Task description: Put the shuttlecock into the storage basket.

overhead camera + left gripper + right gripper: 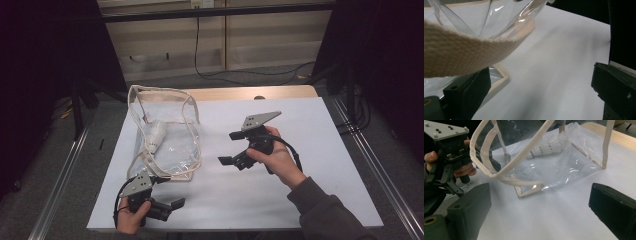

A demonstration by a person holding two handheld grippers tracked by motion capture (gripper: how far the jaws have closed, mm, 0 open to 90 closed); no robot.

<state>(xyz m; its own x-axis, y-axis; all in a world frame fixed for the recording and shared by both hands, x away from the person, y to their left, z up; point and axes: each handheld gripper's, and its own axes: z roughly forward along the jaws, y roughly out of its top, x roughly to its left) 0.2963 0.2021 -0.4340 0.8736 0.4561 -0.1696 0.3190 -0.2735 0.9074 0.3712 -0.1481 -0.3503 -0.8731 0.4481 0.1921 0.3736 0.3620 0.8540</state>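
A clear plastic bag with cream webbing handles lies on the left half of the white mat, a white shuttlecock inside it. My left gripper is at the bag's near corner, open. In the left gripper view its jaws stand wide apart, and a cream handle strap hangs over the left jaw. To the right of the bag my right gripper is open and faces it. The right gripper view has that gripper in front of the bag and shuttlecock.
The mat covers a wooden table whose far edge shows. Metal rails run along both sides. A black cable lies on the floor beyond. The hand holding the left gripper appears at the left of the right gripper view.
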